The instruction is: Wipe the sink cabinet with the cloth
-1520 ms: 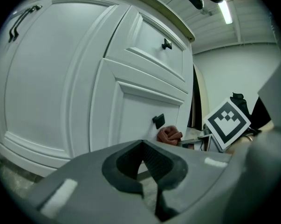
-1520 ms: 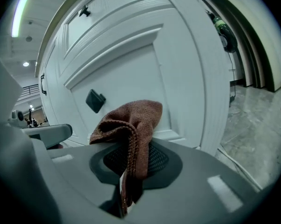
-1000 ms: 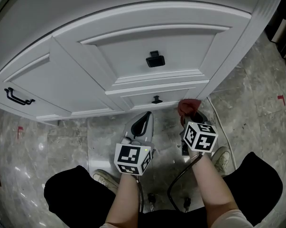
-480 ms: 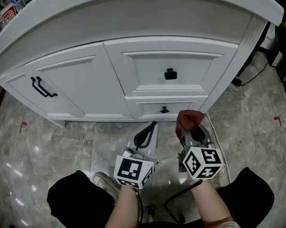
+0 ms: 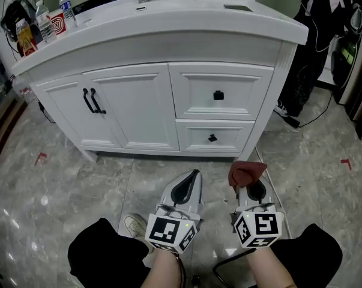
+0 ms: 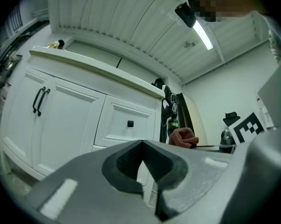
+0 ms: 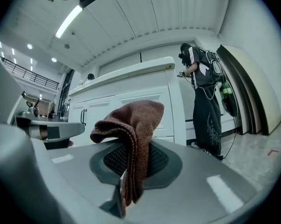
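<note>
**Though the cloth [image 5: 245,173] is gripped in the right tongs [image 5: 253,188], the cabinet [image 5: 132,107] looks unwiped**

Since both tongs hang low over the floor [image 5: 60,179], well short of the cabinet front, the task appears to be at its very start. The right tongs are clamped on the brown cloth. In the right gripper view it is pinched between the pads, with a bunched fold standing up above them and a tail hanging down through the gap. So the pick-up is done.

The left tongs [image 5: 191,176] are closed with nothing in them. The left gripper view shows the pads drawn together and only the cabinet beyond them.

The cabinet stands ahead, white, with two doors [image 5: 117,110] at the left and two drawers [image 5: 220,113] at the right. The doors carry dark handles [image 5: 90,101] and the drawers dark knobs [image 5: 218,95]. Bottles [image 5: 66,11] stand on the bench [image 5: 168,17] at its far left end. A person [image 5: 316,41] stands just past its right corner.

No panel shows a wet streak or other wiping mark, though a white gloss face would hardly show one. By this reading all of the wiping is left: the cloth has to be brought up against the front and drawn across doors, drawers and frame. The loose fold above the pads should give enough cloth to press flat on the panels.
</note>
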